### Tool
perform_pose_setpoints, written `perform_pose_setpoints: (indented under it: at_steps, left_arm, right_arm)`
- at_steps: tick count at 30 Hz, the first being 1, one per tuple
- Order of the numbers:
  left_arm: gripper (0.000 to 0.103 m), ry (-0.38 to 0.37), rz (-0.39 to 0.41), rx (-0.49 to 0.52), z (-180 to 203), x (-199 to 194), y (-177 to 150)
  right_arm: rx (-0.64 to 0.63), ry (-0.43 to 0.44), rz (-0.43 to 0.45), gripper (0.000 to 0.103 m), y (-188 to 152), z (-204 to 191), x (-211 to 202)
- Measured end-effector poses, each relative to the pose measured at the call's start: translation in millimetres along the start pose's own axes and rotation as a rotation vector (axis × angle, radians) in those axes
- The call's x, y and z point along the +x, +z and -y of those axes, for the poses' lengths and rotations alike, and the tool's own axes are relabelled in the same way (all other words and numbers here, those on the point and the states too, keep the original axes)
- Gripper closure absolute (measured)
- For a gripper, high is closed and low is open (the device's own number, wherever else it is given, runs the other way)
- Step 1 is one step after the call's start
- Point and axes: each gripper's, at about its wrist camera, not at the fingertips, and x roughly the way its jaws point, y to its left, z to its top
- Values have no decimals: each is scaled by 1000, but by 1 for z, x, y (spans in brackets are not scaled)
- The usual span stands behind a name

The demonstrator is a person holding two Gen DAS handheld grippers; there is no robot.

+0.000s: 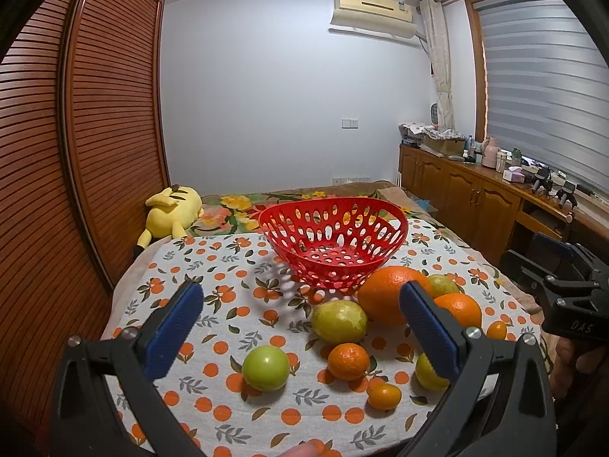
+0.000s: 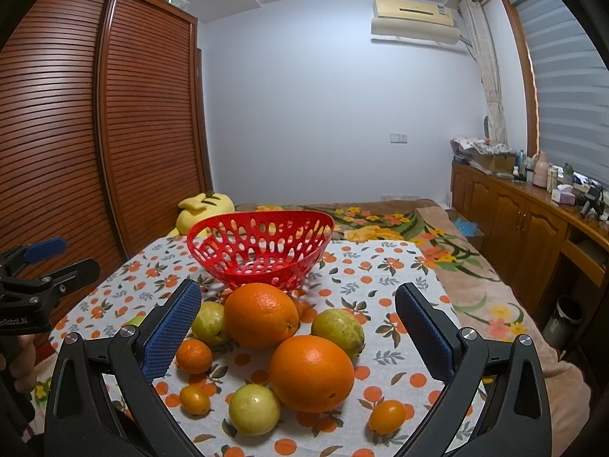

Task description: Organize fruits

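While both grippers hang wide open and empty, left gripper (image 1: 300, 327) and right gripper (image 2: 298, 333), the fruit sits loose on the cloth just short of the empty red basket (image 2: 213, 232). Suggest right takes the near orange (image 2: 312, 373) first: centre it, close gently.

My left gripper (image 1: 300, 327) and right gripper (image 2: 297, 327) hang side by side over the near end of the cloth (image 2: 384, 266), jaws wide apart. The fruit lies on the cloth between me and the basket (image 2: 260, 245), which stands behind it. A big orange (image 2: 260, 316) sits nearest the basket, a second orange (image 2: 312, 373) before it to the right. The bed (image 2: 437, 236) lies beyond, the plush (image 1: 173, 211) on its left side by the wardrobe (image 1: 87, 122), the cabinets (image 2: 525, 224) to the right.
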Motion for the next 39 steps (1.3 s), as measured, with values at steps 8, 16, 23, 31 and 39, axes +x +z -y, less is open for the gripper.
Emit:
perform_pose_setpoints:
  at_steps: [8,16,23,31,39]
  left_arm:
    - [0,-3,6,1,1,-4,3]
    - [0,-6,10,2,1,-7,2]
    - [0,-9,15,2,3,-10,4]
    - [0,-10,15,2,4,-11,3]
    - [0,-10,17,2,5,-12,3]
  right_arm:
    - [1,-4,-1,0,0,0,0]
    - [2,-1,1,0,-1,-1,-1]
    - [2,0,4,0,-1,-2,-2]
    - [0,2,3,0,1,-3,-4]
    - [-1,2,2,0,1,-3,-4]
